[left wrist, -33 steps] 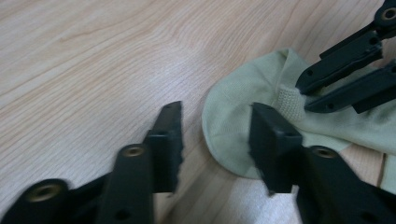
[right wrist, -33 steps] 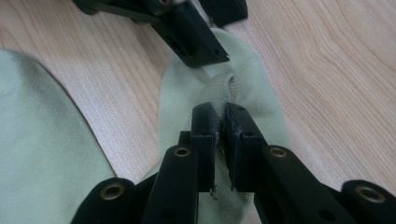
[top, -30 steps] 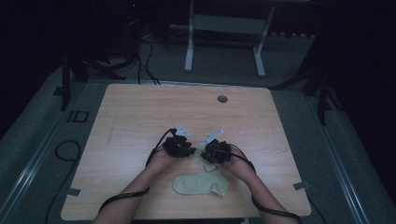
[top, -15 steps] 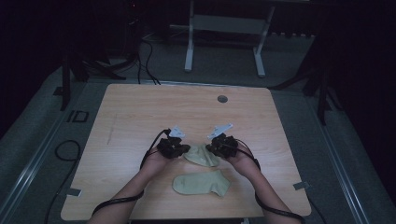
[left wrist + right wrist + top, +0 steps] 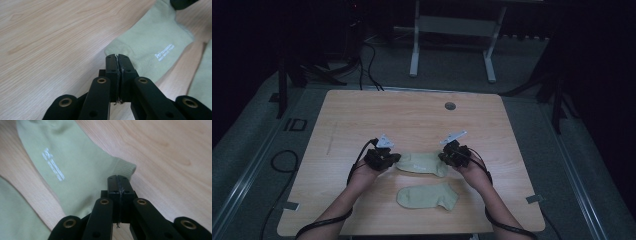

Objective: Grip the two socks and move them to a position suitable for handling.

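Observation:
Two pale green socks lie on the wooden table (image 5: 362, 125). The farther sock (image 5: 422, 162) is stretched flat between my grippers; its white lettering (image 5: 163, 51) faces up. My left gripper (image 5: 395, 159) is shut on its toe edge (image 5: 110, 51), with a thin sliver of fabric pinched between the pads. My right gripper (image 5: 443, 157) is shut on the ribbed cuff (image 5: 123, 167) at the other end. The nearer sock (image 5: 428, 196) lies loose towards the front edge, touched by neither gripper; it also shows as the nearer sock (image 5: 203, 77) and the nearer sock (image 5: 15, 215) in the gripper views.
A round cable hole (image 5: 450, 106) sits near the table's far edge. Behind the table stand a metal frame (image 5: 452, 45) and loose cables (image 5: 367, 60) on the floor. Bare wood stretches to the left and to the far side of the socks.
Both grippers have moved apart, the left one farther, to the left. The farther sock, hidden under the hands a second ago, now lies drawn out between them.

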{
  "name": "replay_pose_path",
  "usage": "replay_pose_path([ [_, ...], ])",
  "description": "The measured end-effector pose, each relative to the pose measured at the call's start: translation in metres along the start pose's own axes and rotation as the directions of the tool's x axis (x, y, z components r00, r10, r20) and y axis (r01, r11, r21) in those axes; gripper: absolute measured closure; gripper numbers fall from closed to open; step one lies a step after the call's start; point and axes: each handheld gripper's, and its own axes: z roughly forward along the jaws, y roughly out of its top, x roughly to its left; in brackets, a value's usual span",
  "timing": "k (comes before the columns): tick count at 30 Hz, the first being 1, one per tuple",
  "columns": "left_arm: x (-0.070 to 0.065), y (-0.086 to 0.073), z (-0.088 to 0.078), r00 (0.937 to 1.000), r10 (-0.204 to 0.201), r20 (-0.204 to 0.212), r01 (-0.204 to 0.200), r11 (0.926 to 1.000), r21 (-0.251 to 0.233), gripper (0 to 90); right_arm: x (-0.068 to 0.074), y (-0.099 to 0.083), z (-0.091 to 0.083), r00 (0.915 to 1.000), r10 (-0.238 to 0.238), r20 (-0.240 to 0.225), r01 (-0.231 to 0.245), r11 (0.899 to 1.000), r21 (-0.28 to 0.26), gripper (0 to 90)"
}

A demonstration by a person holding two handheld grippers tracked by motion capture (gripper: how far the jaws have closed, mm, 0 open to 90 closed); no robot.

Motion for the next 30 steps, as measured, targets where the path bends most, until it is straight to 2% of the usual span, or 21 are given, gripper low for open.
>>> replay_pose_path([
  [1,0.001,-0.002,0.002,0.9999,0.005,-0.009,-0.005,1.0,0.004,87.6,-0.001,-0.001,0.003,1.0,0.007,0.002,-0.007,1.0,0.004,90.0],
  [7,0.0,-0.007,0.012,1.0,-0.003,0.004,0.003,0.9998,0.02,86.9,-0.006,-0.008,0.015,0.9993,0.036,0.007,-0.037,0.999,0.038,88.7],
  [8,0.001,-0.008,0.013,1.0,-0.005,0.008,0.005,0.9998,0.022,85.7,-0.006,-0.008,0.015,0.9992,0.038,0.011,-0.039,0.998,0.043,82.4],
  [9,0.001,-0.008,0.013,0.9998,-0.005,0.017,0.004,0.9998,0.02,81.0,-0.006,-0.01,0.015,0.9991,0.042,0.005,-0.042,0.998,0.043,73.3],
  [10,0.001,-0.008,0.011,0.9999,0.006,0.009,-0.006,0.9999,0.011,75.5,-0.006,-0.011,0.015,0.999,0.044,0.003,-0.044,0.998,0.042,71.4],
  [11,0.0,-0.008,0.009,0.9998,0.016,0.01,-0.016,0.9999,0.003,71.0,-0.005,-0.011,0.013,0.9989,0.043,0.016,-0.044,0.998,0.036,71.4],
  [13,-0.003,-0.007,0.003,0.9994,0.034,-0.008,-0.035,0.9992,-0.02,67.5,-0.005,-0.011,0.007,0.999,0.036,0.027,-0.036,0.999,0.018,73.5],
  [15,-0.005,-0.006,-0.001,0.9993,0.032,-0.021,-0.033,0.9984,-0.045,68.4,-0.004,-0.01,0.0,0.9987,0.034,0.036,-0.034,0.999,-0.011,76.5],
  [17,-0.007,-0.004,-0.003,0.9994,0.029,-0.017,-0.03,0.9974,-0.065,75.8,-0.003,-0.009,-0.007,0.9984,0.036,0.044,-0.034,0.999,-0.041,87.4],
  [19,-0.01,-0.003,0.0,0.9994,0.034,0.001,-0.034,0.9977,-0.058,83.5,-0.001,-0.008,-0.01,0.9987,0.037,0.036,-0.035,0.998,-0.047,90.0],
  [23,-0.014,-0.003,0.01,0.9989,0.043,0.017,-0.042,0.9986,-0.032,88.0,0.006,-0.011,-0.003,0.9999,0.005,0.01,-0.005,1.0,-0.017,90.0],
  [25,-0.014,-0.004,0.019,0.9995,0.028,0.011,-0.028,0.9996,-0.004,88.1,0.005,-0.013,0.003,1.0,0.007,0.007,-0.007,1.0,-0.002,90.0],
  [28,-0.011,-0.006,0.025,0.9998,0.019,0.0,-0.019,0.9995,0.024,88.1,0.002,-0.016,0.01,0.9998,0.016,0.014,-0.017,1.0,0.024,89.9],
  [30,-0.009,-0.008,0.026,0.9999,0.012,0.003,-0.012,0.9997,0.02,88.2,-0.001,-0.019,0.014,0.9997,0.02,0.013,-0.021,0.999,0.04,89.9],
])
